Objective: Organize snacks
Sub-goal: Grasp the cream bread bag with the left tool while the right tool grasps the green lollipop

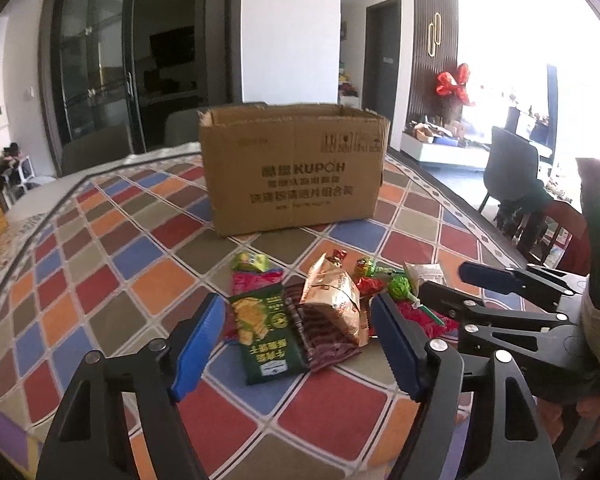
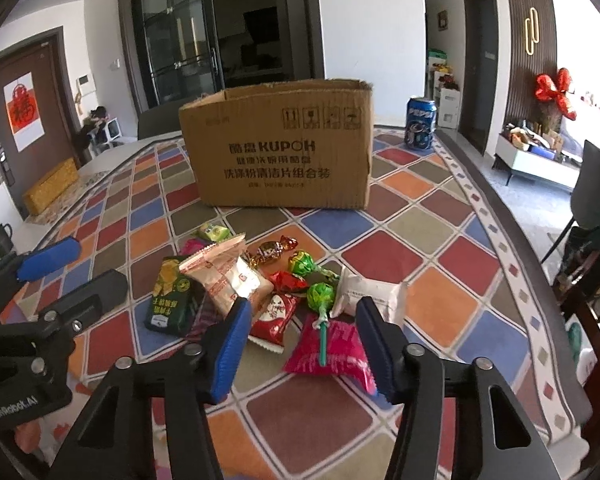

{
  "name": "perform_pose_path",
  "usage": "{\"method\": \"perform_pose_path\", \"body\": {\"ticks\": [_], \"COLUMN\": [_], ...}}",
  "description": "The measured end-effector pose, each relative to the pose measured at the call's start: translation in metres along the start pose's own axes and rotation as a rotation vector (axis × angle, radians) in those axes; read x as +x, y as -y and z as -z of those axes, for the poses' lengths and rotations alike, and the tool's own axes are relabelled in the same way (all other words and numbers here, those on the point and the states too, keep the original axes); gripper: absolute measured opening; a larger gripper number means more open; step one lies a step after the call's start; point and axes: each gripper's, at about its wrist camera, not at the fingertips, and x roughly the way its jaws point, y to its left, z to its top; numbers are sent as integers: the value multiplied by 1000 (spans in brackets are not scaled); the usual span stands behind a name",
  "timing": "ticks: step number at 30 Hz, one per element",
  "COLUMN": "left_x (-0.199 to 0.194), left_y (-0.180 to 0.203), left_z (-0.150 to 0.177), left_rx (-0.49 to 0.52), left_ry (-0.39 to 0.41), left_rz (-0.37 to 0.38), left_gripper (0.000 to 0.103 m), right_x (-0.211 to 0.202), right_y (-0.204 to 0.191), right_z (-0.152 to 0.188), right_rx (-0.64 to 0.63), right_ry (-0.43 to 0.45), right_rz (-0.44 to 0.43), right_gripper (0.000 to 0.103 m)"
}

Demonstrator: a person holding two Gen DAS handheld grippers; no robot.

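Roughly a dozen snacks lie heaped on the checked tablecloth (image 2: 420, 256), just short of the open cardboard box (image 2: 278, 148), none in it that I can see; the box interior is hidden from both views. Pile contents: green packet (image 1: 266, 338), gold-and-brown bag (image 1: 334, 300) leaning on a dark striped pack, two green lollipops (image 2: 321, 295), red packet (image 2: 274, 318), white sachet (image 2: 370, 294), pink pouch (image 2: 330, 350).

My left gripper (image 1: 300, 344) is spread wide, holding nothing, fingers either side of the green packet and gold bag. My right gripper (image 2: 302, 344) is likewise wide and empty, with the pink pouch and a lollipop stick between the pads (image 2: 374, 344).

Judgement: first pick not yet made.

Risks:
- Lollipop stick lies across the pink pouch; closing there may pinch both, and the lollipop drops on lift.
- Overlapped packets on the left: one grasp could drag its neighbours.
- Both grippers sit near each other over one pile; collision likely if both close in together.
- Blue can (image 2: 420, 122) stands beside the box; a wide swing could topple it.
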Motion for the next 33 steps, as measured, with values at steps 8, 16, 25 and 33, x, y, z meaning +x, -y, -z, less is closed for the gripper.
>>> {"method": "perform_pose_path", "body": {"ticks": [8,16,25,33], "left_x": [41,67,87,99], "left_y": [-5,-4,1,2], "left_z": [0,1,1,4], "left_rx": [-34,-75,-106,-137], "left_ry": [-74,-136,-180,-218], "left_rz": [51,100,148,178], "left_gripper": [68,64,57,43], "right_x": [33,55,68,71], "right_y": [6,8,15,15], "right_z": [-4,-7,-8,-8], "right_rx": [7,-5,12,-3], "right_ry": [-59,-97,-125,-123], "right_rz": [-28,-46,-45,-42], "right_gripper": [41,36,35,33]}}
